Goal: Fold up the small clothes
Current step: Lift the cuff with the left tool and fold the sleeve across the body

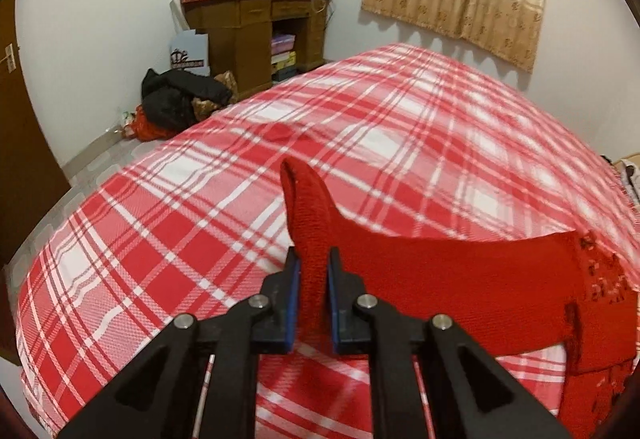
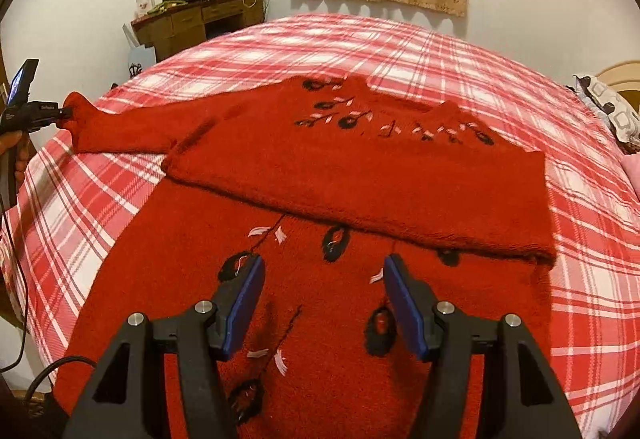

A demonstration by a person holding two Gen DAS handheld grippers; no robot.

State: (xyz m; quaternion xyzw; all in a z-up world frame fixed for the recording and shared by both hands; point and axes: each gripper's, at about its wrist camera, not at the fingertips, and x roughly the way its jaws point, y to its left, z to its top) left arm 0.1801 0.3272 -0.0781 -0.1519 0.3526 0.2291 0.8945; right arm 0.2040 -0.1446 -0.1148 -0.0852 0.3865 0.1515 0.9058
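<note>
We see the red knitted sweater with black embroidered flowers (image 2: pixel 360 167) spread on the red-and-white checked bedspread (image 2: pixel 520 71), one side already folded across its body. Our left gripper (image 1: pixel 313 271) is clamped on the cuff of the sweater's outstretched sleeve (image 1: pixel 304 207), which is raised off the bedspread. Our right gripper (image 2: pixel 324 279) hangs above the sweater's lower part, jaws apart and holding nothing.

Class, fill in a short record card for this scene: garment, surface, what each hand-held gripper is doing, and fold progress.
garment: red sweater with black flower stitching
surface: red plaid bedspread
left hand-held gripper: shut on sleeve cuff, cuff raised
right hand-held gripper: open above sweater, holding nothing
fold progress: right side already folded over; left sleeve not yet
</note>
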